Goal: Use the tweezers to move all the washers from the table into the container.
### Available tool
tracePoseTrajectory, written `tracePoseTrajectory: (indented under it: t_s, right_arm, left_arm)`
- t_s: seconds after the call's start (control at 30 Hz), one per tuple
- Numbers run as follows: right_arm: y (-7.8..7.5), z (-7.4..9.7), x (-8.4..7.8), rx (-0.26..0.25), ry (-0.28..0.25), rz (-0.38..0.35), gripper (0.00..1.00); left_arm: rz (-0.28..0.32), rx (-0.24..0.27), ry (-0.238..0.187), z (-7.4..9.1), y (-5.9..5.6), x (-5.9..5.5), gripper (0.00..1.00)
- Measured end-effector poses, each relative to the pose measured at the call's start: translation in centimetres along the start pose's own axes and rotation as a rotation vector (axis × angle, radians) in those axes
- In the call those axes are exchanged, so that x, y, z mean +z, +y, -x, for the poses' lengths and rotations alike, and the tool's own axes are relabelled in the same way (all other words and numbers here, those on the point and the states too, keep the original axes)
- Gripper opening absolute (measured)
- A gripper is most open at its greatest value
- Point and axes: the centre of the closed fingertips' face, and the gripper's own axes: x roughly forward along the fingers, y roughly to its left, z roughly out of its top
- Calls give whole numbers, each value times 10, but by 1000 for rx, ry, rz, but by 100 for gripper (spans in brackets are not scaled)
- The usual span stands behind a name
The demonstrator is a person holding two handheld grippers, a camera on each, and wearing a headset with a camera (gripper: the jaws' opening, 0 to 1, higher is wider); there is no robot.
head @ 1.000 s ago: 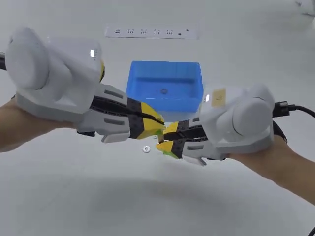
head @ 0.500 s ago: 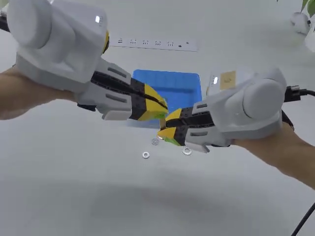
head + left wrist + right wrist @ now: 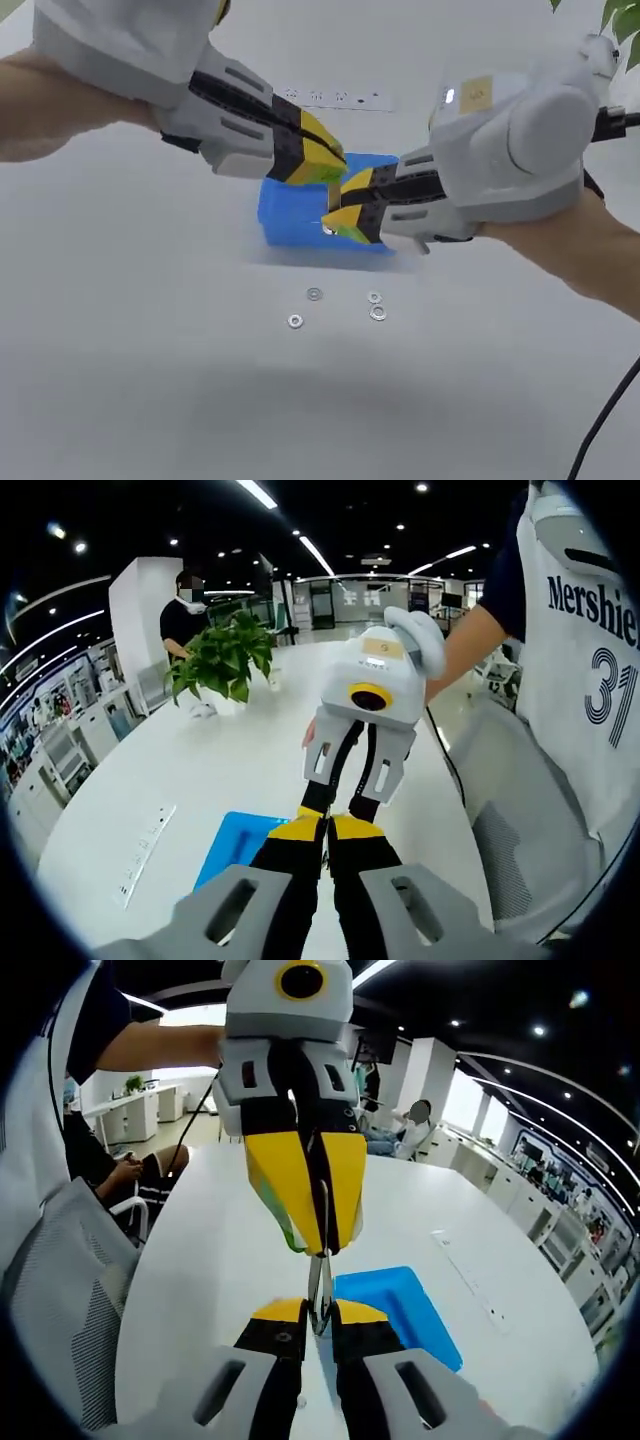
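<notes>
On the left of the head view, the left hand-held gripper [image 3: 330, 168] is held above the far side of the surface [image 3: 140, 360], its yellow-tipped jaws pressed together and pointing right and down. The right gripper view shows a thin metal strip, the tweezers [image 3: 320, 1285], leaving those jaws and running to the other gripper. The left jaws therefore appear to be clamped on one end of the tool.

Just below and behind the two tips sits the blue container [image 3: 288, 228]. The grippers cover most of its inside, so any washers already in it cannot be made out.

Nearer the person, four washers lie loose on the surface, all apart from the container. One is nearest and leftmost [image 3: 295, 321] and one is a little farther [image 3: 314, 294]. To their right, two sit just beside each other, [image 3: 373, 297] and [image 3: 378, 313].

On the right, the right hand-held gripper [image 3: 340, 220] points left to meet the left one tip to tip. Its jaws are drawn in close around the other end of the tweezers.

As a judgement, the task is at an early or middle stage. At least four washers remain to be moved. The tweezers are raised over the container, well clear of the washers, and they look to be shared between the two grippers, not yet set for a pick.
</notes>
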Motion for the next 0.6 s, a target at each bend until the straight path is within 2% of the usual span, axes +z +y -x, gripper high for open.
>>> tracePoseTrajectory:
  t_s: [0.2,0.33,0.43,0.6]
  right_arm:
    - [-20,-2,5,-21,-6,17,11]
    - [-36,-6,2,-35,-4,27,11]
    - [-47,-11,-4,-45,2,28,11]
    - [-62,-23,-22,-50,15,5,11]
  left_arm:
    - [-22,13,-10,-1,17,7,6]
    - [-35,21,-10,-6,31,7,6]
    - [-46,24,-15,-12,41,3,6]
    - [-32,29,-6,-27,57,-10,6]
